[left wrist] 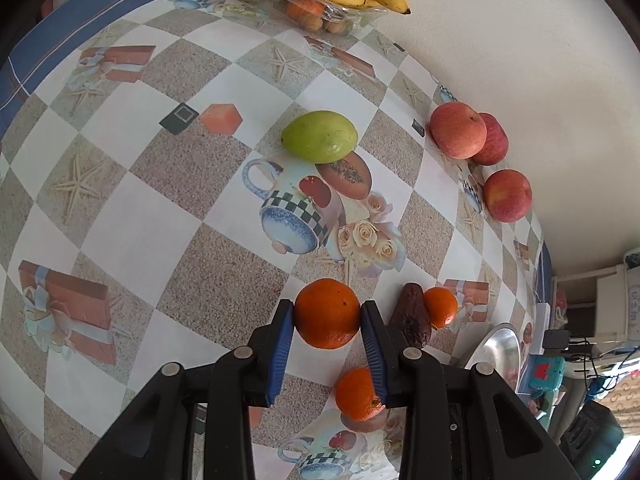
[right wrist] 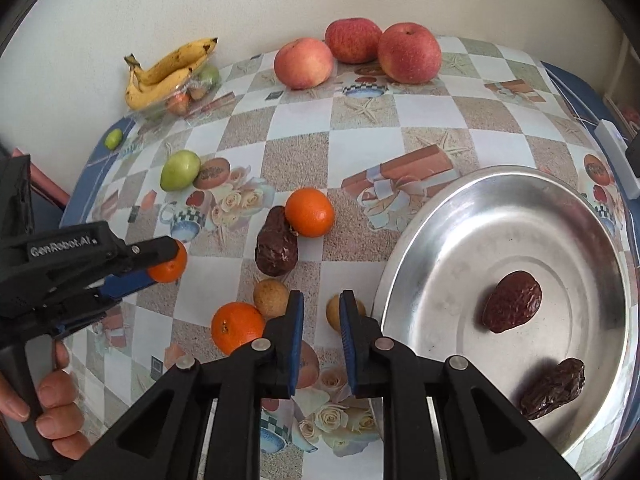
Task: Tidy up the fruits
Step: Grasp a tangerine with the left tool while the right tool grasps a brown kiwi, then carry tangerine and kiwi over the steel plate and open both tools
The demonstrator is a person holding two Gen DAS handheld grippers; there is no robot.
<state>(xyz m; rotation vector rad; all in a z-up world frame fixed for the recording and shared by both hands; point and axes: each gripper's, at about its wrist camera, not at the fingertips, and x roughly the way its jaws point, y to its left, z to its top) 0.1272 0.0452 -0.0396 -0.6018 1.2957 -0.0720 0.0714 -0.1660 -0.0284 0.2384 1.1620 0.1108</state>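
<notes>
My left gripper [left wrist: 328, 306] is shut on an orange [left wrist: 327, 314] and holds it a little above the table; the right wrist view shows the same gripper [right wrist: 168, 258] at the left with that orange [right wrist: 170, 266]. My right gripper [right wrist: 322, 296] is shut with nothing between its fingers, over the tablecloth just left of the steel pan [right wrist: 440, 220]. Two more oranges [right wrist: 310, 212] [right wrist: 236, 326], a dark date [right wrist: 276, 246] and two small brown fruits [right wrist: 271, 298] [right wrist: 334, 312] lie near it. The pan holds two dates [right wrist: 512, 306] [right wrist: 552, 388].
Three red apples [right wrist: 304, 63] [right wrist: 354, 40] [right wrist: 409, 58] sit by the far wall. A green fruit [right wrist: 180, 170], a small green one [right wrist: 113, 139] and bananas [right wrist: 168, 72] on a clear tray lie to the left. A person's hand [right wrist: 56, 396] grips the left handle.
</notes>
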